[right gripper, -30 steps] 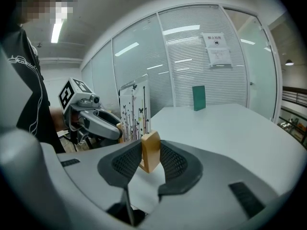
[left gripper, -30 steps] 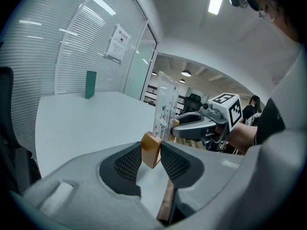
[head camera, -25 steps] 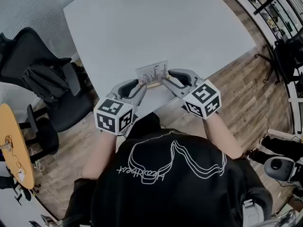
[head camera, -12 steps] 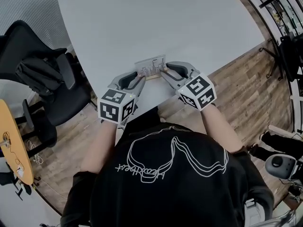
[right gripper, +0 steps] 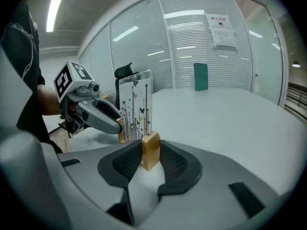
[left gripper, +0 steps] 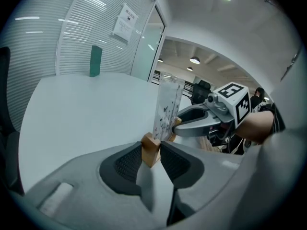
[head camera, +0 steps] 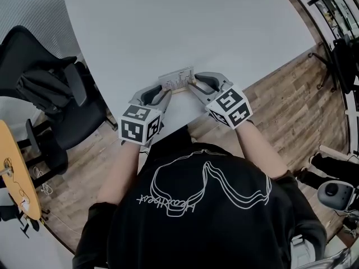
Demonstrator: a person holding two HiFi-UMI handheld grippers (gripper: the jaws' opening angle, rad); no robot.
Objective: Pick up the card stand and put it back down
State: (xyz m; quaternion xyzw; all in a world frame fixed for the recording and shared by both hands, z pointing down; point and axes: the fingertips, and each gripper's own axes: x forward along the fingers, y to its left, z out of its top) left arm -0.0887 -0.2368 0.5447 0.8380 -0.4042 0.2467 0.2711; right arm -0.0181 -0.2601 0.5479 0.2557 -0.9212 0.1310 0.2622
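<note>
We held the card stand [head camera: 179, 82] between our two grippers, one at each end of its wooden base [right gripper: 150, 150]. The left gripper [left gripper: 151, 152] was clenched on one end of that base, the little block wedged between its ribbed pads. The right gripper [head camera: 194, 86] was clamped on the opposite end in the same way. From either gripper the stand ran straight ahead of the jaw tips toward the other gripper. Its clear panel [right gripper: 135, 104], printed with dark stems and butterflies, rose upright above the jaws. The table [head camera: 196, 27] lay close beneath both grippers, near its edge on our side. We could not tell whether the base's underside touched it.

We judged the stand to be light and stiff: a short bar of wood that would not give under the pads and offered flat, grippy faces. The panel looked thin, smooth and likely brittle, and it seemed only slotted into the wood. A pinch there might slip, mark it or lever it out. So we took the wood as the place to hold, low and at the ends. With the tall panel above the grip, we expected the stand to tip if one gripper dropped or rolled out of step with the other.
</note>
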